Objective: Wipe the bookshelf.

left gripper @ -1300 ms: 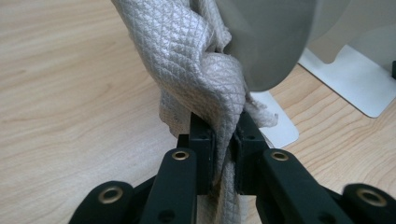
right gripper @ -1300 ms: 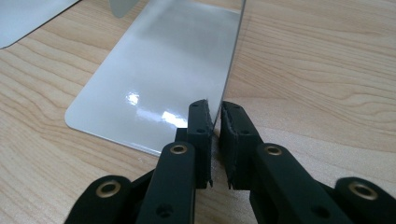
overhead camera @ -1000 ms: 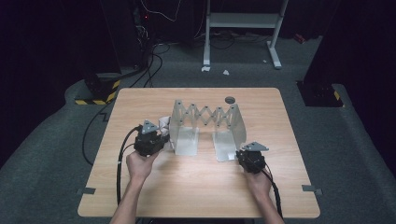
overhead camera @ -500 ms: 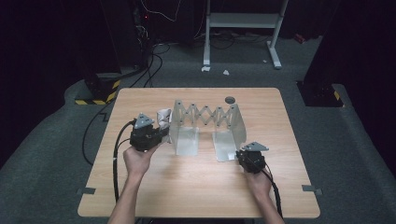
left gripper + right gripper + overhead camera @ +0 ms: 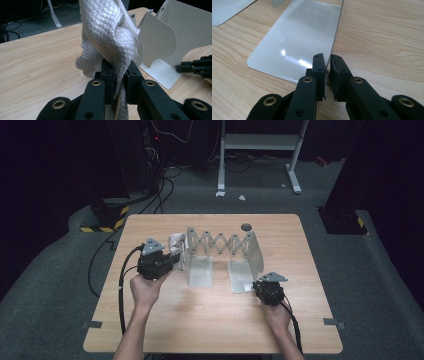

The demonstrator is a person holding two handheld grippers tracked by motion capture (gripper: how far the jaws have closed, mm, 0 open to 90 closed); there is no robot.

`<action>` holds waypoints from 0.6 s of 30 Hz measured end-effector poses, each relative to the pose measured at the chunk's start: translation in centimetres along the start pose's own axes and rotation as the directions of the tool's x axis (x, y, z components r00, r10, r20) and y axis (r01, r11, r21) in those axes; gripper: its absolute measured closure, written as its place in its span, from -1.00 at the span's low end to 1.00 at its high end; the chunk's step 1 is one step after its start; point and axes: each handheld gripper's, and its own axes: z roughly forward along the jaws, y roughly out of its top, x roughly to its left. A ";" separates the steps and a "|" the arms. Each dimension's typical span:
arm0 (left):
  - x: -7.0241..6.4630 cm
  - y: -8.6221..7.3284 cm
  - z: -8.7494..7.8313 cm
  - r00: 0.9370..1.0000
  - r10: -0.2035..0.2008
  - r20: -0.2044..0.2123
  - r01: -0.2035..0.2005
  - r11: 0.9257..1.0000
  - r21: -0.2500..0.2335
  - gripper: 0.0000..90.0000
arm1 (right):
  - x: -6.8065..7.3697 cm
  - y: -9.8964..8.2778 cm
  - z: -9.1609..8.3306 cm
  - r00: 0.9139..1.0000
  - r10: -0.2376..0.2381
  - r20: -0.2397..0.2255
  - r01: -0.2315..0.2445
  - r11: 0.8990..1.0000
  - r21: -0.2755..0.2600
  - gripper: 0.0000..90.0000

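High view puts the left gripper (image 5: 172,260) at centre left of the frame, its jaws clamped on a white quilted cloth (image 5: 176,242) that bunches just above and to the right of it, right beside the left plate of the white folding book rack (image 5: 220,242). Left gripper view makes the grip plain: the cloth (image 5: 110,37) rises from between the pinched jaws in the lower middle of the frame and stands up as a crumpled column, its long axis running nearly straight up the picture, while the rack's curved upright (image 5: 155,37) sits just to the right of it, close but, as far as can be told, not touching. So the surface to be wiped, by my reading, lies to the right of the cloth, and this hand is the nearer one to it. Right gripper view shows the right gripper (image 5: 326,62) with its jaws closed on the thin edge of the rack's flat foot plate (image 5: 297,42), which stretches away toward the upper left over the wooden table (image 5: 387,37). That hand looks set to steady the rack while the cloth works.
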 end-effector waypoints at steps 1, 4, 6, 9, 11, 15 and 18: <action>0.0 -0.1 0.1 1.000 -0.004 0.001 0.004 1.000 0.001 0.78 | 0.0 0.0 0.0 1.000 0.000 0.000 0.000 1.000 0.000 0.83; 0.3 -0.6 0.7 1.000 -0.019 0.001 0.019 1.000 0.016 0.78 | 0.0 0.0 0.0 1.000 -0.001 0.000 0.001 1.000 -0.001 0.83; 0.6 -0.9 1.3 0.999 -0.035 0.000 0.035 0.999 0.029 0.78 | 0.0 0.0 0.0 1.000 0.001 -0.001 -0.001 1.000 0.000 0.83; 0.5 -1.5 2.2 0.999 -0.021 -0.027 0.023 0.998 0.065 0.77 | 0.0 0.0 0.0 1.000 -0.001 0.000 0.001 1.000 -0.001 0.83; 0.3 -2.0 2.7 0.999 -0.015 -0.030 0.017 0.997 0.077 0.76 | 0.0 0.0 0.0 1.000 0.002 -0.001 -0.002 1.000 0.000 0.83; 0.4 -3.4 3.8 0.999 -0.039 -0.026 0.042 0.993 0.109 0.77 | 0.0 0.0 0.0 1.000 0.003 -0.002 -0.003 1.000 0.000 0.83; 0.5 -4.3 4.7 0.999 -0.047 -0.021 0.050 0.989 0.137 0.77 | 0.0 0.0 0.0 1.000 0.008 -0.004 -0.008 1.000 0.001 0.83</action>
